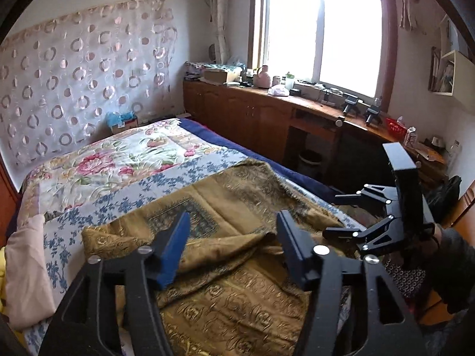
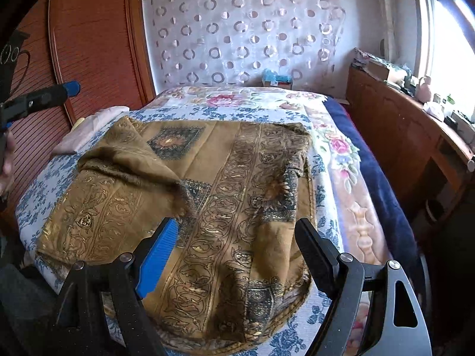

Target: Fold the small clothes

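Over the bed [image 2: 350, 160], my left gripper [image 1: 234, 246] and right gripper [image 2: 237, 246] both hover spread wide and empty above the brown patterned cloth [image 2: 237, 184], whose loose flap at ten o'clock could bunch if I pinch two layers.

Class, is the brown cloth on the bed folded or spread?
Mostly spread: the brown cloth lies open on the bed, one corner flopped over.

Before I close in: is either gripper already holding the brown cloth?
No. The left gripper and the right gripper both stand open above the brown cloth, nothing between their fingers.
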The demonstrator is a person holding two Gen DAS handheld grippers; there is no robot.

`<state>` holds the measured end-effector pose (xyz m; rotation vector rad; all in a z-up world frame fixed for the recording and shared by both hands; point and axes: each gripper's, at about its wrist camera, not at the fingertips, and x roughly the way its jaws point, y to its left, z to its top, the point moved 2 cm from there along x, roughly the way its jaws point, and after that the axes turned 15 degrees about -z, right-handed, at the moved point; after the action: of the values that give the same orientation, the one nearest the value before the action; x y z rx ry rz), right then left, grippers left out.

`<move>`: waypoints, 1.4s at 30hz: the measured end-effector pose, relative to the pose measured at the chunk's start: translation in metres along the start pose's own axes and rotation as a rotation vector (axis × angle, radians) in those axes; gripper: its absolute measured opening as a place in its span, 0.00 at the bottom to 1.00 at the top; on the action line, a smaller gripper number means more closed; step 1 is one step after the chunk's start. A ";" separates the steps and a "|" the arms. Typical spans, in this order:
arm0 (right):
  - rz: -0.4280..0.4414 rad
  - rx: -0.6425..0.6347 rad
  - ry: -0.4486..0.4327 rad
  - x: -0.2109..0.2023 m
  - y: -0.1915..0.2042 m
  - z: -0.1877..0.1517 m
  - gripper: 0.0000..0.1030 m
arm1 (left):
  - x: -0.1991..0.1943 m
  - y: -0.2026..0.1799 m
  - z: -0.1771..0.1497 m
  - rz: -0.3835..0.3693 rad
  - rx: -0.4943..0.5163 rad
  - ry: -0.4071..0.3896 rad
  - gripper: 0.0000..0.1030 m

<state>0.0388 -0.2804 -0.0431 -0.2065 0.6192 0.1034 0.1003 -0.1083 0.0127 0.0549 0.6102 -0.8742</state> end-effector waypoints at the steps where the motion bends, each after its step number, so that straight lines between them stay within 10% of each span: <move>1: 0.004 -0.002 0.001 0.001 0.001 0.001 0.80 | -0.001 0.002 -0.003 0.006 -0.006 0.001 0.65; 22: 0.145 -0.174 0.043 0.056 0.070 0.041 0.79 | -0.026 0.056 -0.078 0.144 -0.172 0.021 0.72; 26: 0.157 -0.218 0.080 0.073 0.075 0.045 0.66 | -0.027 0.057 -0.086 0.150 -0.183 0.022 0.72; 33: 0.146 -0.292 0.104 0.084 0.089 0.045 0.09 | -0.028 0.062 -0.094 0.160 -0.201 0.024 0.72; 42: 0.198 -0.209 -0.024 0.042 0.080 0.059 0.06 | -0.037 0.064 -0.091 0.177 -0.211 -0.011 0.72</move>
<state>0.0942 -0.1881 -0.0335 -0.3458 0.6038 0.3618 0.0861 -0.0143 -0.0563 -0.0851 0.6737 -0.6350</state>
